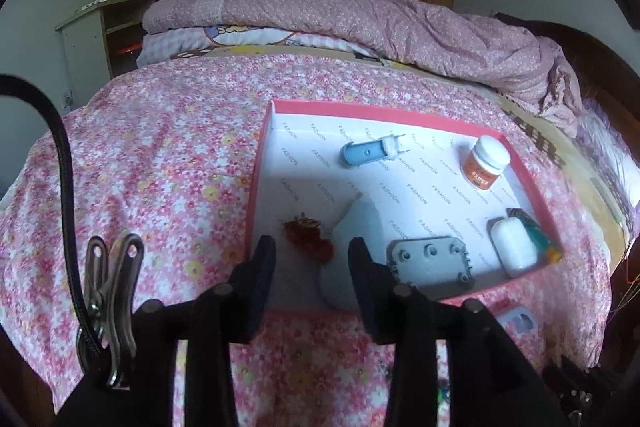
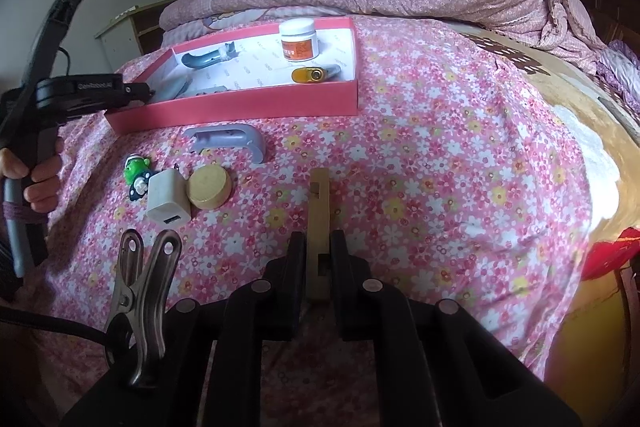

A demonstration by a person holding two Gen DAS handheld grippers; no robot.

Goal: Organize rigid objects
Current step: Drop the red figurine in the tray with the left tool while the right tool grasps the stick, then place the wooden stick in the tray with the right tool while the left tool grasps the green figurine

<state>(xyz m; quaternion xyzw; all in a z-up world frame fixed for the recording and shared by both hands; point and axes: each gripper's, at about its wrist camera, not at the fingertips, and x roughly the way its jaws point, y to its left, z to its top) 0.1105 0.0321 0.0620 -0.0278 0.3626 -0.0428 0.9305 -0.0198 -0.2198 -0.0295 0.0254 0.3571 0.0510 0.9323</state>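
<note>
A pink box (image 1: pixel 536 187) with a white inside lies on the flowered bed; it also shows in the right wrist view (image 2: pixel 240 107). It holds a blue plug device (image 1: pixel 364 153), an orange jar (image 1: pixel 484 163), a white case (image 1: pixel 514 247), a grey plate (image 1: pixel 432 259), a pale blue piece (image 1: pixel 358 223) and a red trinket (image 1: pixel 308 237). My left gripper (image 1: pixel 312 259) is open and empty over the box's near edge. My right gripper (image 2: pixel 318 247) is shut on a wooden stick (image 2: pixel 319 211), low over the bed.
On the bed in front of the box lie a grey handle-shaped part (image 2: pixel 232 141), a green toy (image 2: pixel 138 171), a white charger (image 2: pixel 168 207) and a round yellow lid (image 2: pixel 210 189). Folded quilts (image 1: pixel 360 15) lie at the far end of the bed.
</note>
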